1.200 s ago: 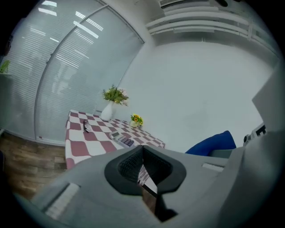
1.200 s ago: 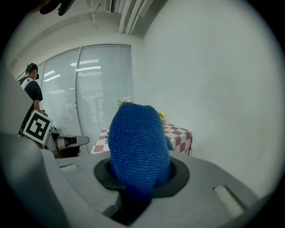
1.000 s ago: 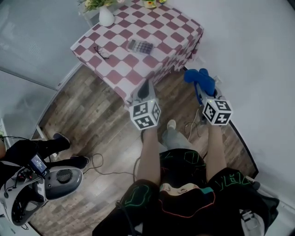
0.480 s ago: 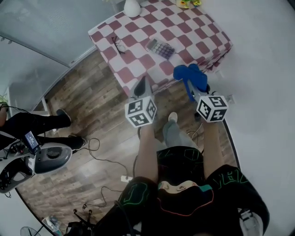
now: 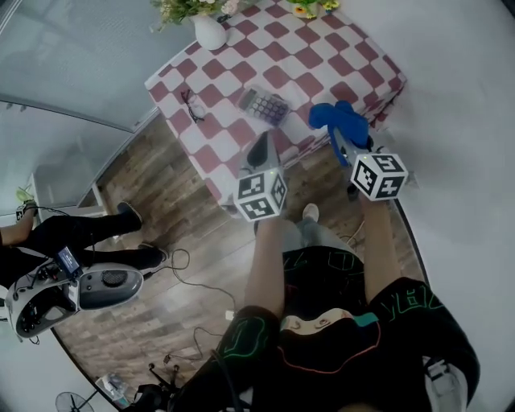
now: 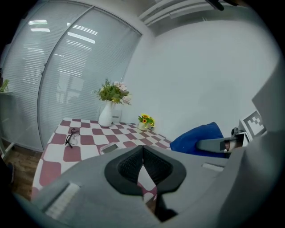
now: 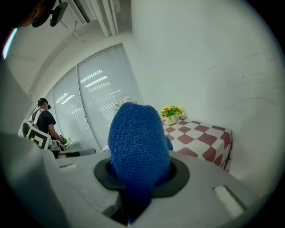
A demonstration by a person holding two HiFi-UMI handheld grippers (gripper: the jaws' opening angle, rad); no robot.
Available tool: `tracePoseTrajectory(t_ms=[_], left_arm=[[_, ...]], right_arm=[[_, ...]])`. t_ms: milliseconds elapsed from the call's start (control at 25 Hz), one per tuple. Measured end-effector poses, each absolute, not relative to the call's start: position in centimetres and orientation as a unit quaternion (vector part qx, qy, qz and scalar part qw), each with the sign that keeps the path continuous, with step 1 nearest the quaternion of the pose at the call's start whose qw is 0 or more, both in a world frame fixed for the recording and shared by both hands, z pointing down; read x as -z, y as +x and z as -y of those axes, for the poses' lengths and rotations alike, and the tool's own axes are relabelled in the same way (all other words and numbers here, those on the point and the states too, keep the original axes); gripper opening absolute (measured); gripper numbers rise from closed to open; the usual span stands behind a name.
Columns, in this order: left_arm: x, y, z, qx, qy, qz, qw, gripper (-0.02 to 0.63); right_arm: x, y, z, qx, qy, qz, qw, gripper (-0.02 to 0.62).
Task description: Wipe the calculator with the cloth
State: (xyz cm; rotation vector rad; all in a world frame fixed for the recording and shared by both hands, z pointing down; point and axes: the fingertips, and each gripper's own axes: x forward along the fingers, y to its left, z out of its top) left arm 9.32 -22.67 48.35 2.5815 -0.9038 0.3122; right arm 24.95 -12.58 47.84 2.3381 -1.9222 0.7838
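The calculator (image 5: 264,105) went from well ahead of the fingertips of the left gripper (image 5: 263,141) to just beyond them. The cloth (image 5: 339,121), pinched in the right gripper (image 5: 344,143), drew up to the edge of the table (image 5: 322,56).

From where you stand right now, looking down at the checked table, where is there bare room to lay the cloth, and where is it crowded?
Bare: the right half of the table, between the calculator and the far right corner; also the strip between the glasses and the calculator. Crowded: the far edge, with the white vase and yellow flowers.
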Motion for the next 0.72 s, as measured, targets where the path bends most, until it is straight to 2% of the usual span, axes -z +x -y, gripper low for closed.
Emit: tracePoseTrajectory(t_ms=[200,720], left_arm=[[-49.0,10.2,23.7,-0.122,0.914,0.339,0.188,0.011],[-51.9,8.4,31.1,-0.131,0.883,0.402,0.204,0.011]], right_arm=[[-48.5,26.8,14.8,-0.253,0.736,0.628,0.01,0.109],[-49.3,24.3,27.7,-0.219,0.666,0.708,0.085,0.109]])
